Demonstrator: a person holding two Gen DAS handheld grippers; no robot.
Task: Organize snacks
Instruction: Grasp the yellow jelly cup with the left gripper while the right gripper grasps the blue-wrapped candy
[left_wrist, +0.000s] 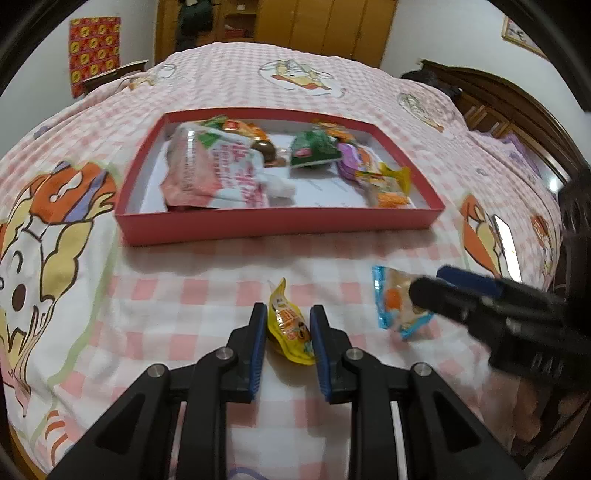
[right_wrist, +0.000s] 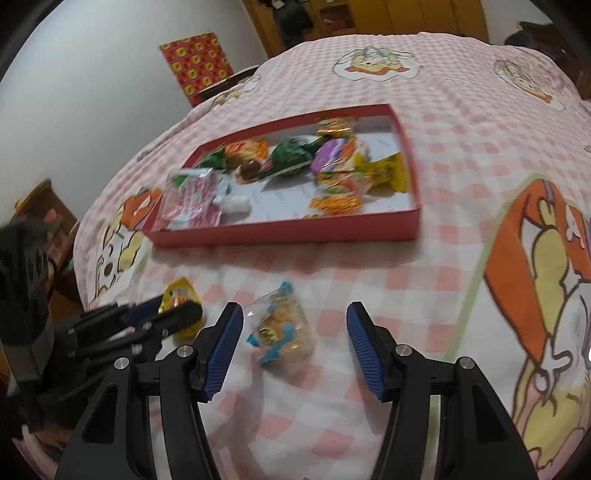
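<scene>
A small yellow snack packet lies on the checked bedspread, and my left gripper is shut on it, its blue pads pressing both sides. From the right wrist view the same packet shows between the left gripper's fingers. A clear packet with blue ends rests on the bed between the fingers of my right gripper, closer to the left finger; that gripper is open wide. In the left wrist view the right gripper reaches over this packet. Beyond both stands a shallow red box holding several snacks.
The red box holds a pink pouch, green packets and orange ones. The pink checked bedspread with cartoon prints covers the whole bed. A wooden headboard is at the right, and wardrobes stand behind.
</scene>
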